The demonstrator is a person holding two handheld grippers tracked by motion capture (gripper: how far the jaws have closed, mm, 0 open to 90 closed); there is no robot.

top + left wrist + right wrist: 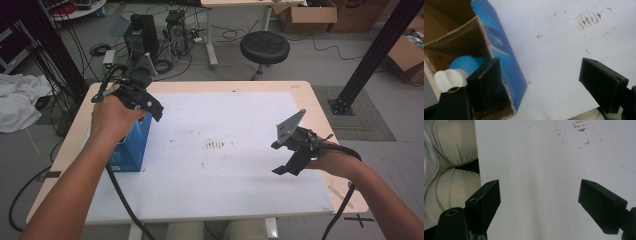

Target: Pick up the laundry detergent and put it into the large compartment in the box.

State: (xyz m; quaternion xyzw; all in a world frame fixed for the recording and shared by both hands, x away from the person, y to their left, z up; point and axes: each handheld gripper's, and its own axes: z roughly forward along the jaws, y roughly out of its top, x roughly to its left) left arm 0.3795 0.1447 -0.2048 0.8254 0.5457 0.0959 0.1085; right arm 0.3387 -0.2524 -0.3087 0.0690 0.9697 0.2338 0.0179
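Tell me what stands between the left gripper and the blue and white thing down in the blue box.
Nothing visible does. The left gripper is open at the box's open top, one jaw over the inside and one over the white mat. The blue and white thing lies just below the inner jaw, inside the blue box.

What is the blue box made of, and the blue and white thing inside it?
The blue box looks like cardboard with a glossy blue print: its inside is plain brown and the rim is rough. The blue and white thing looks smooth and rounded, perhaps plastic or rubber; hard to tell.
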